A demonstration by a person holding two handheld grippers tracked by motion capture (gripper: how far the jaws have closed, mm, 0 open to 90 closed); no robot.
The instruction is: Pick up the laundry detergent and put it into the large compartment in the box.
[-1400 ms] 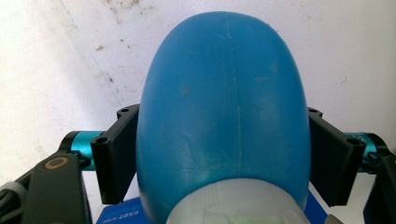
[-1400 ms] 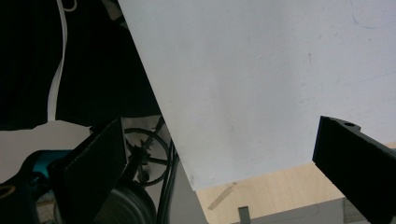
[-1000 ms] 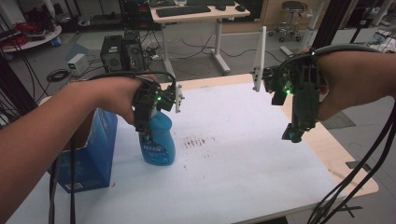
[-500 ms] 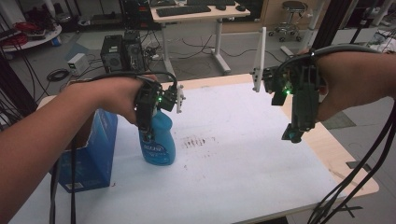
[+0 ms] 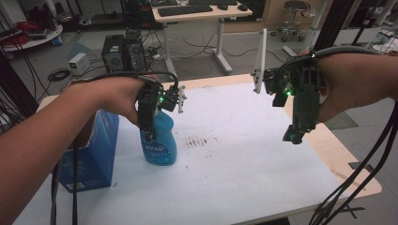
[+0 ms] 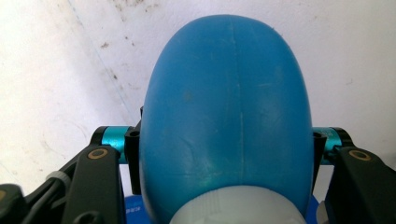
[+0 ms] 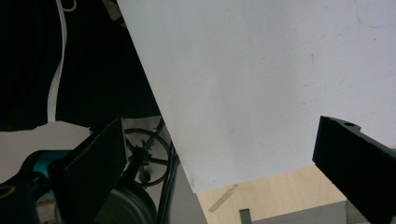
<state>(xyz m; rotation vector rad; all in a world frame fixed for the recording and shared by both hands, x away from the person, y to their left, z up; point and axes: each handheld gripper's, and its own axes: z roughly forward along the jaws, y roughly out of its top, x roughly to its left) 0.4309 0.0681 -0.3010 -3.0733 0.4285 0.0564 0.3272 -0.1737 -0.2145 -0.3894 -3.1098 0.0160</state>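
Workshop floor with desks, computer towers and loose cables behind; in front of you, a white table (image 5: 244, 173) with a dark smudge (image 5: 201, 141) near its centre.

Blue carton (image 5: 96, 154): stands at the table's 9 o'clock edge, just beside the bottle.

Blue bottle (image 5: 159, 140): upright on the table, at 9 o'clock from the smudge and near it. In the left gripper view its rounded blue body (image 6: 229, 116) sits squarely between your jaws, with its white collar at 6 o'clock.

Left gripper (image 5: 149, 133): points down over the bottle. Its jaws have just been closing and now press on the bottle's two sides.

Right gripper (image 5: 294, 136): held in the air over the table's 3 o'clock side, well apart from the bottle. Its jaws stand wide apart with nothing between them; the right gripper view shows bare table (image 7: 261, 84) beyond.
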